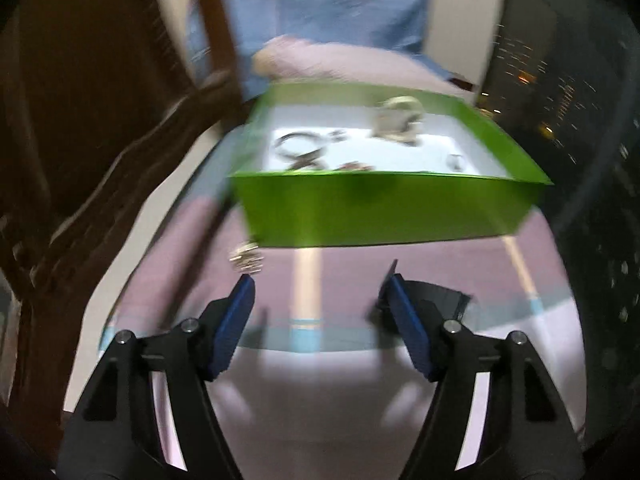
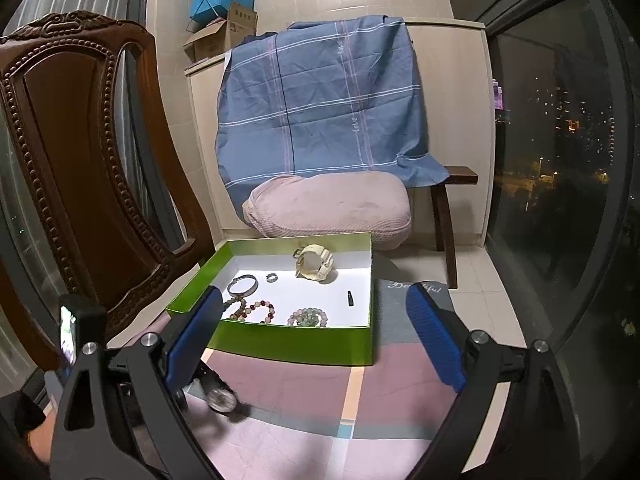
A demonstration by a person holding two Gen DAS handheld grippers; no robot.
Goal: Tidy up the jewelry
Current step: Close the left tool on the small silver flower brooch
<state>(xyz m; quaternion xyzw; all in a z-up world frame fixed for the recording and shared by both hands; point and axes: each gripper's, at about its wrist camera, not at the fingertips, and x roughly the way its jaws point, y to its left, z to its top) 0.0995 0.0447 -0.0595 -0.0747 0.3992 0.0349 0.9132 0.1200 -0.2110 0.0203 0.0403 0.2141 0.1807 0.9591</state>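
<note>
A: Both grippers, left gripper (image 1: 320, 280) and right gripper (image 2: 316, 312), are hovering with jaws wide apart, gripping nothing

B: The loose trinket (image 1: 246, 258) is lying outside the green box's (image 1: 384, 212) near-left corner; blurred approach risks knocking it away

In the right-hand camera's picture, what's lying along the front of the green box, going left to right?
Inside the green box, along its near wall: reddish-brown bead bracelet → pale green bead bracelet → small black piece, set a little farther back.
</note>
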